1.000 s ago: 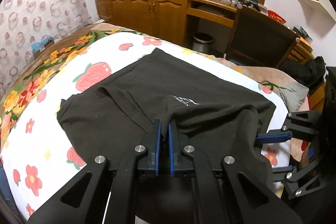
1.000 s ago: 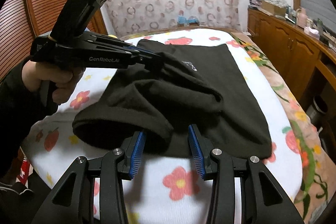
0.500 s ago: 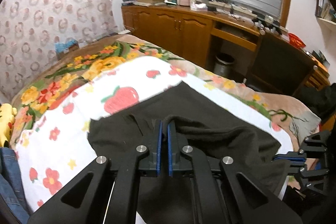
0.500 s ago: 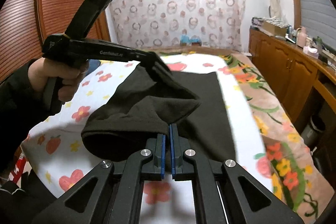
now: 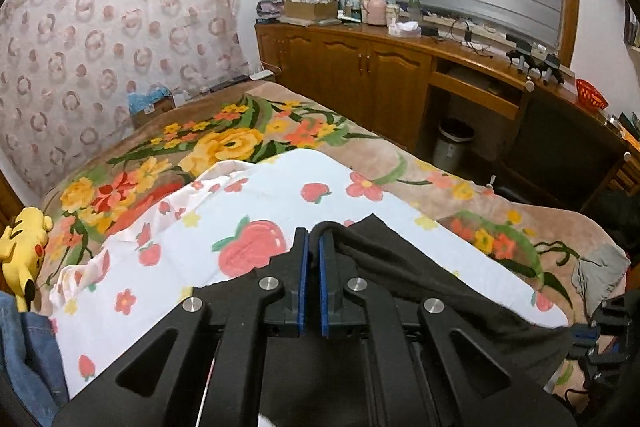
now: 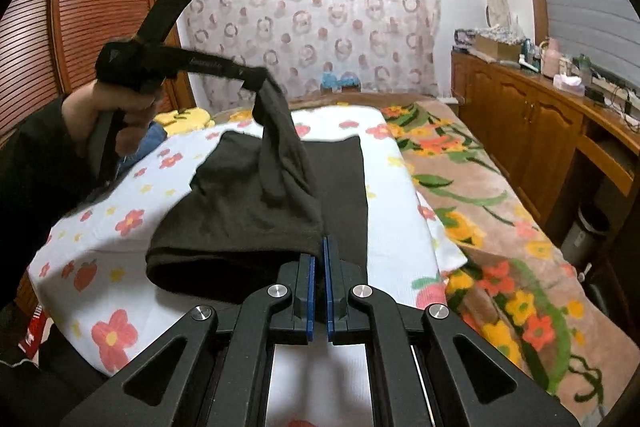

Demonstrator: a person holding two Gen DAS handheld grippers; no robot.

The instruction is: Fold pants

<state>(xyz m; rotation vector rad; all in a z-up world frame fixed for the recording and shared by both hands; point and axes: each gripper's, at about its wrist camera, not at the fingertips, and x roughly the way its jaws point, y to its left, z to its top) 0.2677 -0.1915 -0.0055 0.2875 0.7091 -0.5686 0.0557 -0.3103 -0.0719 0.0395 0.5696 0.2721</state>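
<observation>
The black pants (image 6: 256,211) lie on a white sheet with flowers and strawberries (image 6: 120,211) on the bed. My left gripper (image 5: 313,247) is shut on an edge of the pants (image 5: 400,267) and holds it lifted above the bed; it also shows in the right wrist view (image 6: 256,77), with cloth hanging from its tip. My right gripper (image 6: 319,255) is shut on the near edge of the pants, low over the sheet. The lifted cloth stretches between the two grippers.
A floral blanket (image 5: 224,143) covers the bed under the sheet. A wooden cabinet and desk (image 5: 400,75) run along the right side, with a bin (image 5: 452,143) beneath. A yellow plush toy (image 5: 24,247) and denim cloth (image 5: 24,347) lie at the left.
The right gripper closed on the near edge of the pants. The left gripper rose and moved toward the far end of the bed, pulling the cloth up with it.
</observation>
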